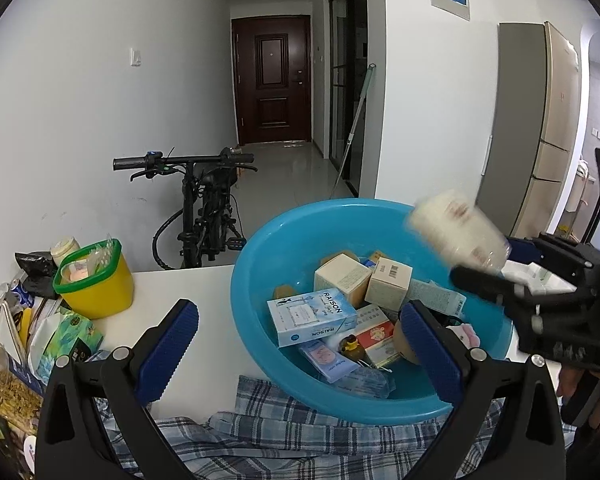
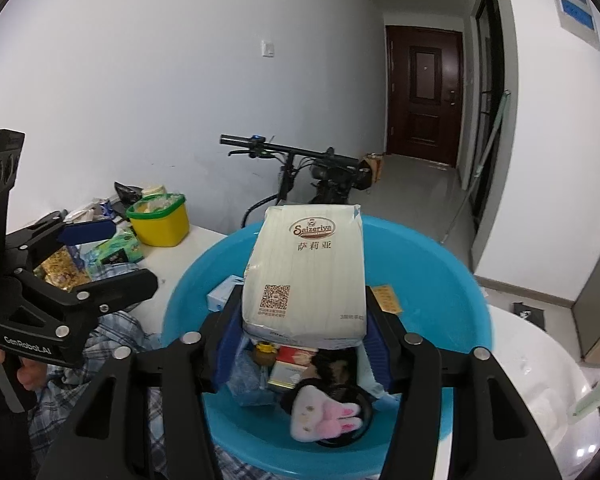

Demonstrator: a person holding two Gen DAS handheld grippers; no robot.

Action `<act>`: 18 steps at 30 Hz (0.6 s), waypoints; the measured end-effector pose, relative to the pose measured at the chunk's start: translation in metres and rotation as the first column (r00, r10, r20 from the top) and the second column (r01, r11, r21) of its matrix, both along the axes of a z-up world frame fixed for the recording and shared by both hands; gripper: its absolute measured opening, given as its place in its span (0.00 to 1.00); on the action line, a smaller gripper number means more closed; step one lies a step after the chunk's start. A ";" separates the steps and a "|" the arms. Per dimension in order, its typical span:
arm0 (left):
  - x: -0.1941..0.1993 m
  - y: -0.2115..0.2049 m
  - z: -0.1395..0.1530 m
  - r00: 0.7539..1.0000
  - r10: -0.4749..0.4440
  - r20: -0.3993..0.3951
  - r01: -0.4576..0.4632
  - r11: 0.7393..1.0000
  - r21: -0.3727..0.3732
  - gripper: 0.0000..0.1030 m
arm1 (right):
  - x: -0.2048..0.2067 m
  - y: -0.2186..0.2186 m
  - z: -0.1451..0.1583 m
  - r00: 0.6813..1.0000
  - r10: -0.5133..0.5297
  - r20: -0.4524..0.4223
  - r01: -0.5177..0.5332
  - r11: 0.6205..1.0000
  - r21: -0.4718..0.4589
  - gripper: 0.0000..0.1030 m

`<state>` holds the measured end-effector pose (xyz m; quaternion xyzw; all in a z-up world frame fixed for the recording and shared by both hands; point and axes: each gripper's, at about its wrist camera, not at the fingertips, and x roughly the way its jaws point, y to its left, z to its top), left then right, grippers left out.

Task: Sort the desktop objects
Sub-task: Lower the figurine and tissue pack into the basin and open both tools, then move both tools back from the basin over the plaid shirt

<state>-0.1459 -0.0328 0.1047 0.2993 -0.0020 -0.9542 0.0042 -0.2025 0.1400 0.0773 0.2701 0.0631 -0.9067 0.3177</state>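
A cream Saizeriya tissue pack stands on end between the blue pads of my right gripper, over the blue basin. A narrow gap shows on each side of it, so the pads are not pressing. In the left wrist view the pack is a blur just off the right gripper, above the basin. My left gripper is open at the basin's near rim with nothing gripped. In the basin lie a RAISON box, two cream boxes, a red tin and a plush bunny.
A yellow tub with a green rim stands on the white table at the left, beside snack packs. A plaid cloth lies under the basin's near side. A black bike is parked behind the table. A white rounded surface lies to the right.
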 end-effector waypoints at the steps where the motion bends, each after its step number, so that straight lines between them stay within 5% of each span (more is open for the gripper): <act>1: 0.000 -0.001 0.000 1.000 0.001 0.001 -0.001 1.000 0.003 1.00 | 0.002 -0.001 0.002 1.000 -0.003 -0.006 0.003 1.000 0.001 0.99; 18: 0.002 -0.002 0.001 1.000 -0.001 -0.001 0.001 1.000 0.009 1.00 | 0.003 -0.007 0.002 1.000 -0.024 -0.019 0.025 0.999 0.030 1.00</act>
